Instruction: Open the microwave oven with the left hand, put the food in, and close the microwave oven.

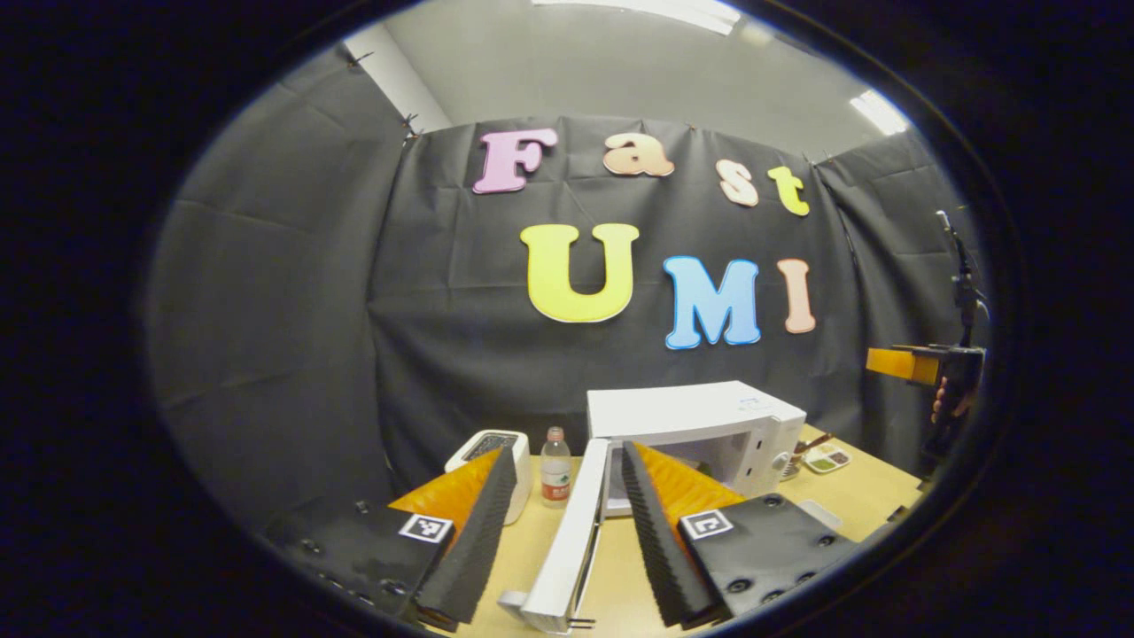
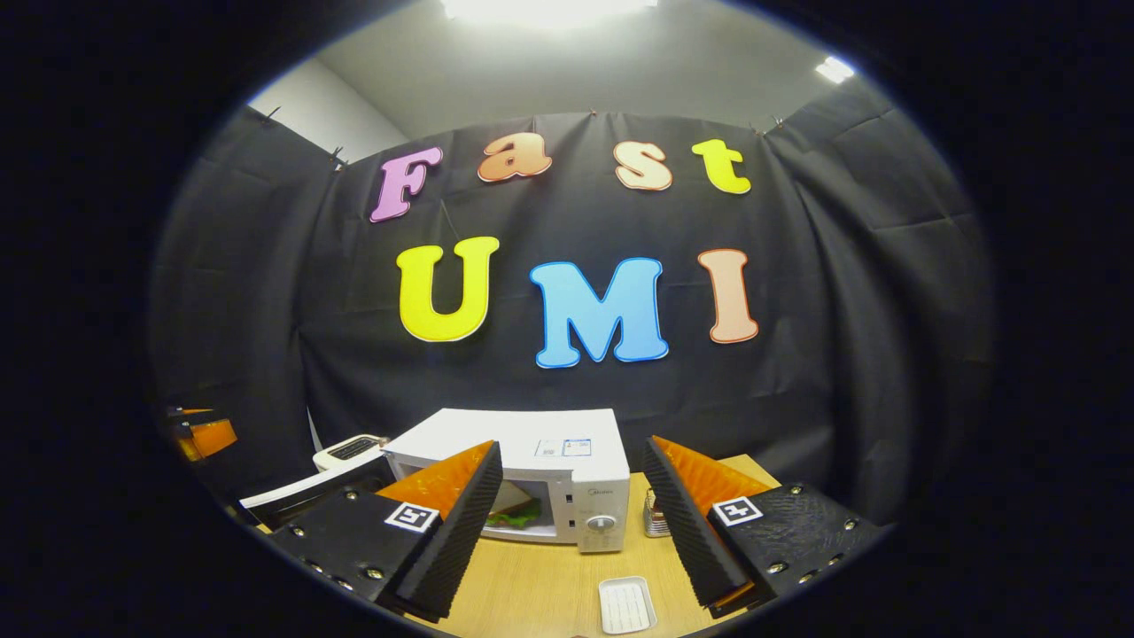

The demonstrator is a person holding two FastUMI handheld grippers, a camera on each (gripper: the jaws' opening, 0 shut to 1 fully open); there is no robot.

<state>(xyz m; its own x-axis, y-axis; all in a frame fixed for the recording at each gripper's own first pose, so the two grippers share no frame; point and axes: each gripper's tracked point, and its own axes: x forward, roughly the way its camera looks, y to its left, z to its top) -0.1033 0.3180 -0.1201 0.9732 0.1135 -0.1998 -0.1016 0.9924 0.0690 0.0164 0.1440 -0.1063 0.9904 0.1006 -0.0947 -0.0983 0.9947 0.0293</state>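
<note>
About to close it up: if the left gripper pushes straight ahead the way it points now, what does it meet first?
Most likely the open microwave door, which stands edge-on between the left gripper jaws. Depth is hard to judge.

The microwave oven (image 2: pixel 532 443) looks like smooth glossy white plastic or enamel, on a matt wood-grain table (image 2: pixel 540 585).

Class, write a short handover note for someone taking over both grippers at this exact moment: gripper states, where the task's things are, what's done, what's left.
Left gripper: open, its fingers on either side of the open door's edge, not pressing it.
Right gripper: open, holding nothing, facing the microwave from in front.
The microwave stands on the wooden table, door swung wide. The food, which looks like a sandwich, sits inside the cavity.
Done: door opened, food in.
Left: push the door shut with the left gripper.
</note>
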